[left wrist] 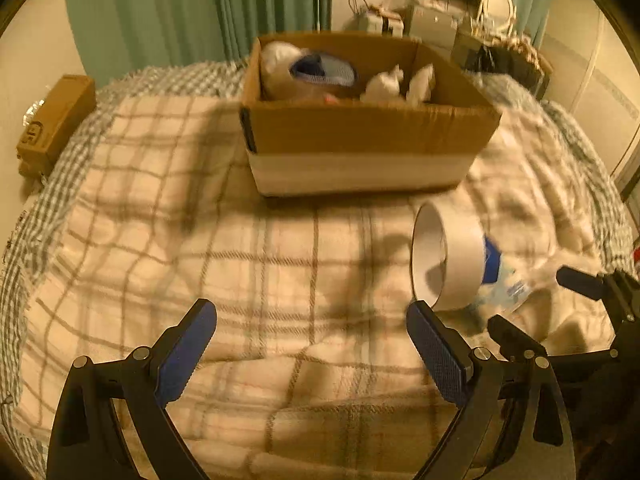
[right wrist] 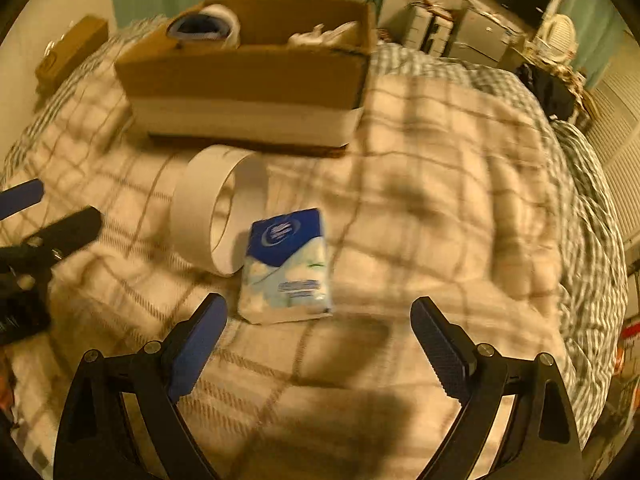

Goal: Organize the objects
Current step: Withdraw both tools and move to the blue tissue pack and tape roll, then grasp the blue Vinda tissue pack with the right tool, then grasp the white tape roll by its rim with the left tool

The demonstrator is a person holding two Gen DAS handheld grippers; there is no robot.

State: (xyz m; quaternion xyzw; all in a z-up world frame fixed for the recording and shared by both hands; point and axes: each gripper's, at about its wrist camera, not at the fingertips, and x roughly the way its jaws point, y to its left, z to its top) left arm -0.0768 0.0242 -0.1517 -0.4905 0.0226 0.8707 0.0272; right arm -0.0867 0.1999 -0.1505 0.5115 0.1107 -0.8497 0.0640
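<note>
A white tape roll [left wrist: 448,258] stands on its edge on the plaid blanket; it also shows in the right wrist view [right wrist: 218,214]. A blue and white tissue pack [right wrist: 286,266] lies right beside it, partly hidden behind the roll in the left wrist view [left wrist: 500,276]. An open cardboard box [left wrist: 360,132] holding a blue item and white items sits further back on the bed [right wrist: 248,80]. My left gripper [left wrist: 312,336] is open and empty, left of the roll. My right gripper [right wrist: 320,332] is open and empty, just short of the pack.
A small brown carton [left wrist: 56,120] sits off the bed's left edge. Green curtains [left wrist: 200,8] hang behind. Cluttered furniture [right wrist: 480,28] stands at the back right. The right gripper shows at the left view's right edge [left wrist: 592,312].
</note>
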